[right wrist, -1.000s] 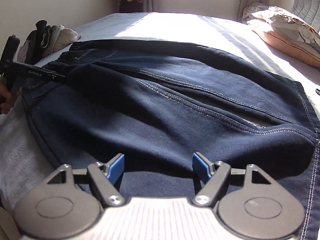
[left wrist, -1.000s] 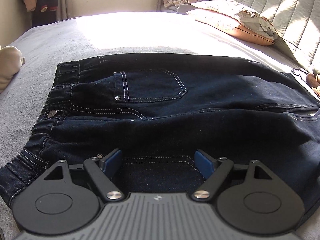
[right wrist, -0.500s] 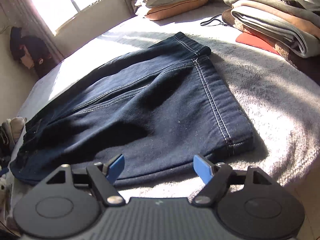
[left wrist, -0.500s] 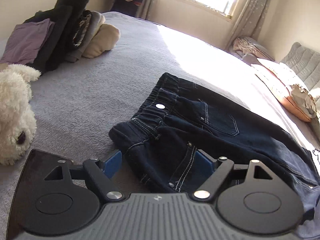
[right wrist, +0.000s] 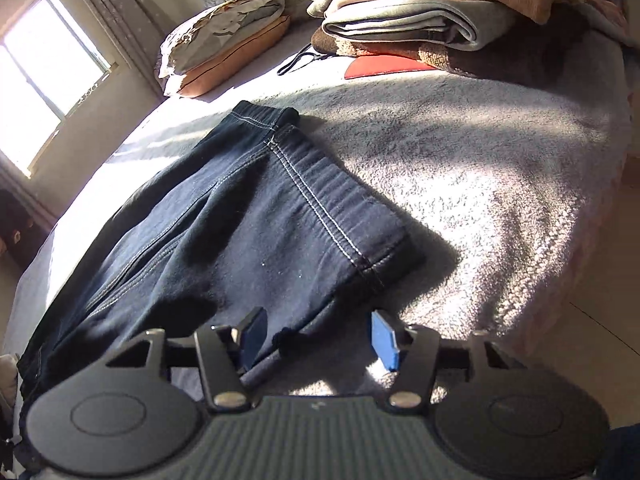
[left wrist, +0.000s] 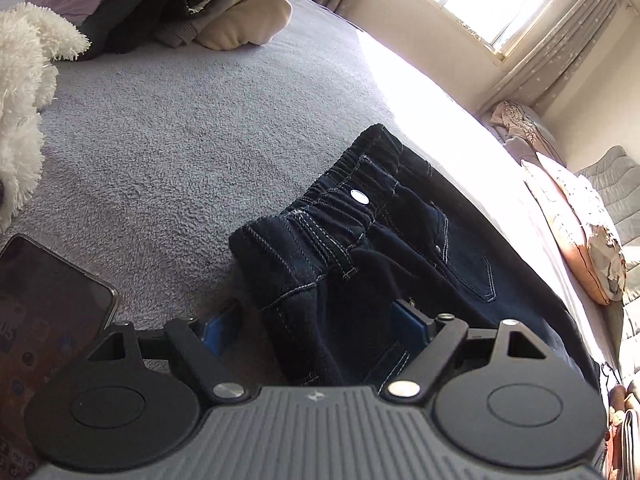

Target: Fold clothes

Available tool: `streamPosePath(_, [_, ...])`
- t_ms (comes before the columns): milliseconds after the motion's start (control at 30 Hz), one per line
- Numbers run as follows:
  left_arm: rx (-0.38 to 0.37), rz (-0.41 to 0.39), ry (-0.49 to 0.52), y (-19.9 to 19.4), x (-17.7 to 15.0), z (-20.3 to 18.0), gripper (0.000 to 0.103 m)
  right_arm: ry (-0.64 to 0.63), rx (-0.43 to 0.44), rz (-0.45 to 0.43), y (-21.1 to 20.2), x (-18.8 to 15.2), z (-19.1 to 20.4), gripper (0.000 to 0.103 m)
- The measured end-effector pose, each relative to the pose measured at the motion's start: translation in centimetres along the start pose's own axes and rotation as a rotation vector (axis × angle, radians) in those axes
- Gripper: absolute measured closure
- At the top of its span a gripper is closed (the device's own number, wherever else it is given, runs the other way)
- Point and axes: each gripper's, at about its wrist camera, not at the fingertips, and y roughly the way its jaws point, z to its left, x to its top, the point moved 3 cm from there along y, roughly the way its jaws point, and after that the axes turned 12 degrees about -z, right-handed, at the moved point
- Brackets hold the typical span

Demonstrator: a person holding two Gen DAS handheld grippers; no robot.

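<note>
Dark blue jeans (left wrist: 400,248) lie flat on the grey bed (left wrist: 200,140), folded lengthwise. In the left wrist view the elastic waistband (left wrist: 344,196) with its silver button is at the centre. My left gripper (left wrist: 314,322) straddles the near waistband corner; its jaws are closing a little and the pads do not pinch the cloth. In the right wrist view the leg hem (right wrist: 332,208) with white stitching ends near the bed's edge. My right gripper (right wrist: 320,338) sits at the hem's near corner; its jaws are closing, with the cloth's edge between the blue pads (right wrist: 254,336), not pressed.
A white plush toy (left wrist: 20,100) and a phone (left wrist: 48,300) lie left of the waistband, with a heap of clothes (left wrist: 160,0) behind. Pillows (left wrist: 576,232) rest at the headboard. A folded stack (right wrist: 420,16) and a red item (right wrist: 384,66) lie beyond the hem. Floor (right wrist: 600,340) shows past the bed's right edge.
Both grippers slid outward along the jeans and rolled: the left from the seat to the waistband corner, the right from mid-leg to the hem corner. The right jaws have narrowed.
</note>
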Motion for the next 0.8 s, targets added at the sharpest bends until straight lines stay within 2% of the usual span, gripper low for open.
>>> streamPosePath(33, [-0.002,-0.007,0.009,0.1,0.1,-0.1,0.040,0.001,-0.008,-0.007,0.2,0.0,0.0,0.049])
streamPosePath(67, [0.012,-0.010,0.039,0.3,0.3,-0.4,0.060,0.003,-0.022,-0.017,0.4,0.0,0.1,0.056])
streamPosePath(100, [0.027,-0.014,0.065,0.5,0.4,-0.6,0.070,0.003,-0.033,-0.024,0.5,0.1,0.0,0.061])
streamPosePath(133, [0.038,-0.020,0.073,0.3,0.5,-0.4,0.080,0.002,-0.044,-0.031,0.7,0.1,0.0,0.072])
streamPosePath(167, [0.030,-0.022,0.054,0.1,0.7,-0.2,0.081,0.019,-0.035,-0.038,0.9,0.4,-0.2,0.083])
streamPosePath(267, [0.004,-0.046,0.040,-1.5,2.0,-0.3,0.082,0.064,0.007,-0.054,1.2,1.5,-0.4,0.091])
streamPosePath(400, [-0.038,-0.089,0.126,-3.8,3.8,-3.1,0.083,0.034,0.071,-0.112,0.9,4.4,1.7,0.093])
streamPosePath(500, [-0.048,-0.075,0.149,-4.1,6.4,-5.1,0.084,0.016,0.131,-0.158,0.7,9.4,4.9,0.094])
streamPosePath(633, [-0.068,-0.078,0.148,-4.4,9.6,-7.3,0.084,-0.013,0.210,-0.239,0.1,16.6,10.0,0.094])
streamPosePath(700, [-0.086,-0.094,0.143,-5.0,10.8,-8.3,0.084,-0.031,0.252,-0.292,-1.0,19.2,12.3,0.094])
streamPosePath(800, [-0.102,-0.116,0.128,-6.3,10.9,-8.4,0.084,-0.072,0.346,-0.398,-3.8,22.2,15.2,0.094])
